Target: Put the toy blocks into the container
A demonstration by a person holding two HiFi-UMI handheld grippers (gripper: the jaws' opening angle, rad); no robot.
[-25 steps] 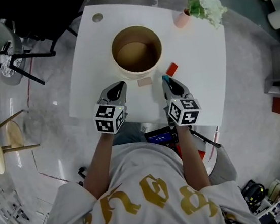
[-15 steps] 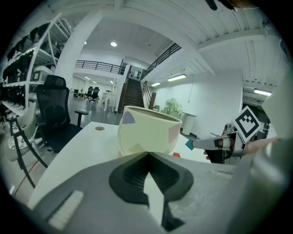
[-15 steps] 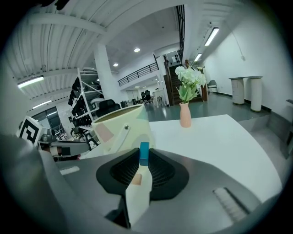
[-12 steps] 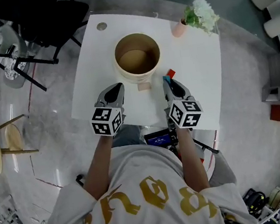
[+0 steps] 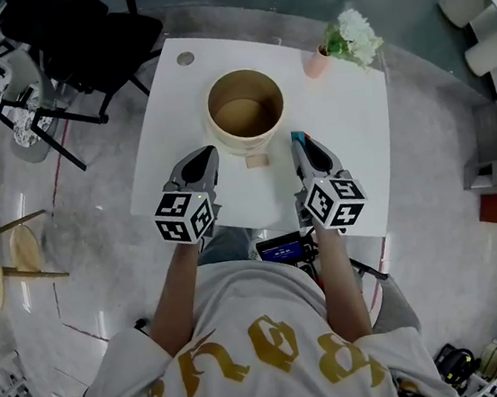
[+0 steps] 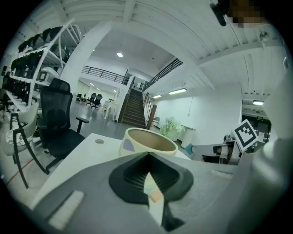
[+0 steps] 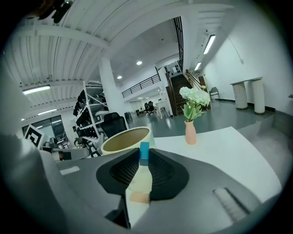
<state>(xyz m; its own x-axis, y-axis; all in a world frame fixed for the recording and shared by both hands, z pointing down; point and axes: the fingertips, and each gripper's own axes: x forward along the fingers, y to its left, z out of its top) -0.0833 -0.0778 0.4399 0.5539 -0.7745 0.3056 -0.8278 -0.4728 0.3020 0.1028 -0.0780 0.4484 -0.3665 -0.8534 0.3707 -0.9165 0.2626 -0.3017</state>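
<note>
A person is holding two grippers over a white table (image 5: 356, 156). The right gripper (image 5: 298, 138) is pinching a blue block (image 7: 143, 152) at its jaw tips, near the round tan container (image 5: 246, 112). The left gripper (image 5: 209, 154) is closing on nothing, jaws together. A tan block (image 5: 256, 160) is lying between the grippers. The gold shirt lettering (image 5: 269, 354) is showing but unreadable.

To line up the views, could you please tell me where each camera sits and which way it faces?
Head view: on the head, steeply down at the table and container; arms, left gripper and right gripper show.
Left gripper view: on the left gripper, facing the container along its shut jaws; right gripper at right.
Right gripper view: on the right gripper, facing container and vase; jaws pinch a blue block.
Shared: all show the container.
</note>
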